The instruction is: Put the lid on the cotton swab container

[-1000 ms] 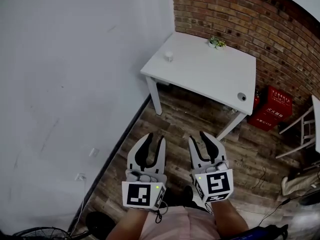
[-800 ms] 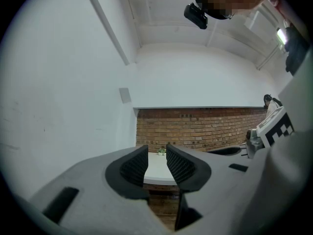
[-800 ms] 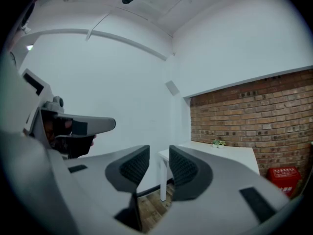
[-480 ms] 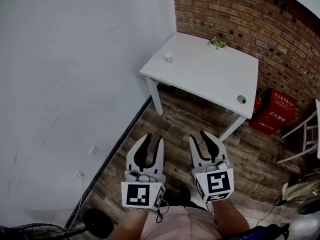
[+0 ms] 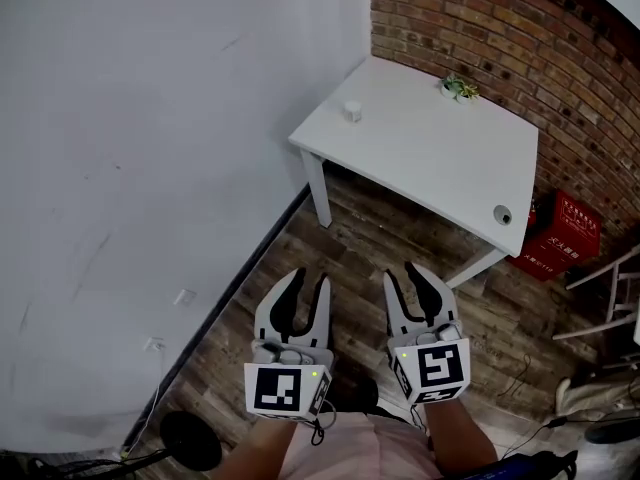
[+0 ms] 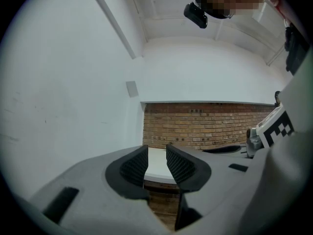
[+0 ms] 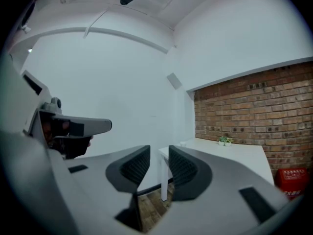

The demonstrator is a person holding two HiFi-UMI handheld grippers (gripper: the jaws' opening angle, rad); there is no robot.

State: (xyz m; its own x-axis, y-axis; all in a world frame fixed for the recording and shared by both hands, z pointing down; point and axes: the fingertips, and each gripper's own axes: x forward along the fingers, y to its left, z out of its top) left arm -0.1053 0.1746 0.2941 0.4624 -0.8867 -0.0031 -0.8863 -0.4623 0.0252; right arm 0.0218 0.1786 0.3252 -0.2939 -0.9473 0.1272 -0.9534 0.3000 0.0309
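Both grippers hang low over the wooden floor, well short of the white table (image 5: pixel 420 153). On the table's far left corner stands a small white container (image 5: pixel 352 111). A small round grey thing (image 5: pixel 502 214) lies near its front right corner; too small to tell what it is. My left gripper (image 5: pixel 309 280) is open, a narrow gap between its pads (image 6: pixel 133 165), nothing in it. My right gripper (image 5: pixel 404 274) is also open and empty, its jaws closing slightly. In the right gripper view the table (image 7: pixel 230 153) lies ahead beyond the right gripper (image 7: pixel 159 166).
A small potted plant (image 5: pixel 460 88) sits at the table's far edge by the brick wall (image 5: pixel 500 28). Red crates (image 5: pixel 560 233) stand on the floor to the table's right, and a white chair frame (image 5: pixel 610 288) beyond. A black round base (image 5: pixel 190 438) lies at lower left by the white wall.
The head view has swung a little, so the table sits further right in the picture. Both grippers hold nearly the same place at the bottom. The black round base has come into view.
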